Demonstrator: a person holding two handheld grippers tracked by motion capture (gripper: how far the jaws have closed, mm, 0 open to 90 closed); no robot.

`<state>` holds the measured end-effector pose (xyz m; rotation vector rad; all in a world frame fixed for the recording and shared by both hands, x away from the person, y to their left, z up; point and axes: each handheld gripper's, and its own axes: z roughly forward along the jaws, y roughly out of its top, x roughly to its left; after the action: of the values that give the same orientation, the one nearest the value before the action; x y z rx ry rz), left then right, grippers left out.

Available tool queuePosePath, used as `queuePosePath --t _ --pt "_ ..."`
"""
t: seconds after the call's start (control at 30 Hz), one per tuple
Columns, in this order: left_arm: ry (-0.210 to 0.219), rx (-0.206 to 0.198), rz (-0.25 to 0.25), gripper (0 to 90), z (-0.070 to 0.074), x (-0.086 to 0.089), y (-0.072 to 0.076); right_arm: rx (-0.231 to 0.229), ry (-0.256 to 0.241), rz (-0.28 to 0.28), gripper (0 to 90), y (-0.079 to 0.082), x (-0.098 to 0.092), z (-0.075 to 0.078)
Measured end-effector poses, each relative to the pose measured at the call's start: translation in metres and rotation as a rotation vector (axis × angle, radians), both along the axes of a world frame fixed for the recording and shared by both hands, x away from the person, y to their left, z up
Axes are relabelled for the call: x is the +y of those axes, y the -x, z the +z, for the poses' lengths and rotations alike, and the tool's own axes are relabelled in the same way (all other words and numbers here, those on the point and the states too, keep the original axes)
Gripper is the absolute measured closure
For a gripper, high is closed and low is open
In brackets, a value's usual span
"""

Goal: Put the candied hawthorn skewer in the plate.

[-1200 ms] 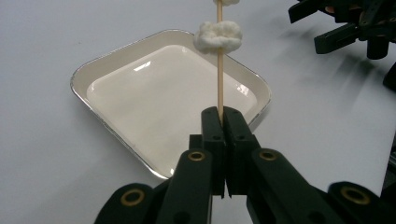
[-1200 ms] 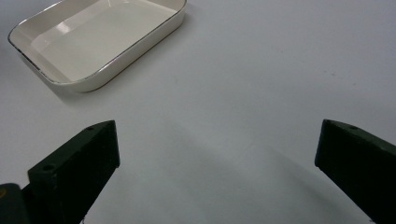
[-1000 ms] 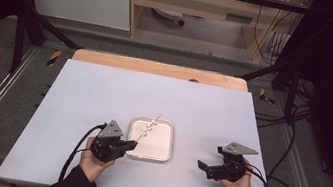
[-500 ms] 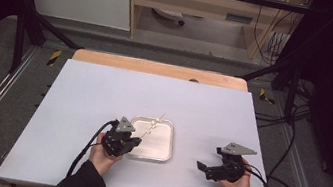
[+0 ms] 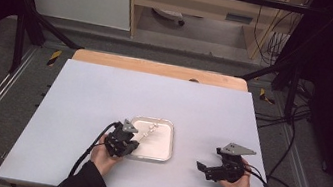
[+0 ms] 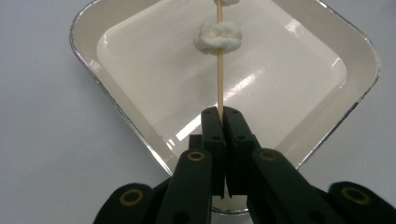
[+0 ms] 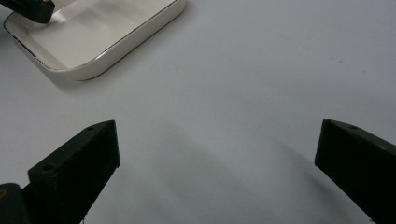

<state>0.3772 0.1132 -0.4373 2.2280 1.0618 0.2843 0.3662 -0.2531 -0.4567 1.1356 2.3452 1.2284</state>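
Note:
A thin wooden skewer [image 6: 219,56] with white lumps [image 6: 217,37] threaded on it reaches over a white square tray [image 6: 355,100]. My left gripper [image 6: 219,112] is shut on the skewer's near end, at the tray's near left corner [image 5: 132,153]. In the high view the skewer [image 5: 149,131] slants up to the right over the tray [image 5: 162,148]. My right gripper [image 5: 203,169] stands open over bare table right of the tray, jaws wide apart with nothing between them [image 7: 217,154].
The tray's corner [image 7: 93,65] lies to the upper left in the right gripper view. The white tabletop [image 5: 154,96] ends at a wooden strip [image 5: 158,68] at the back. Black frame rails and cables [image 5: 288,143] run along both sides.
My left gripper has moved right to the tray's near left corner with the skewer, which now slants over the tray. The right gripper has barely moved.

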Motion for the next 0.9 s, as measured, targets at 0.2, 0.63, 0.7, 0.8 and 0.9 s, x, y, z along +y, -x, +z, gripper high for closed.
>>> queuePosePath --t 0.2,0.63,0.7,0.8,0.9 --pt "-0.023 0.009 -0.005 88.0 0.000 -0.002 -0.001 -0.003 -0.001 0.000 0.6 0.000 0.000 0.000" --pt "0.021 -0.024 -0.031 79.1 0.007 0.003 0.002 -0.003 -0.004 0.000 0.6 0.001 0.000 0.000" --pt "0.032 -0.031 -0.049 74.9 0.009 0.006 0.003 -0.002 -0.003 0.001 0.6 0.001 0.000 0.001" --pt "0.031 -0.043 -0.064 66.2 0.013 0.013 0.004 -0.006 -0.003 0.000 0.6 0.000 -0.001 0.001" --pt "0.040 -0.047 -0.079 56.8 0.016 0.019 0.004 -0.004 -0.009 -0.001 0.6 0.000 -0.001 0.001"
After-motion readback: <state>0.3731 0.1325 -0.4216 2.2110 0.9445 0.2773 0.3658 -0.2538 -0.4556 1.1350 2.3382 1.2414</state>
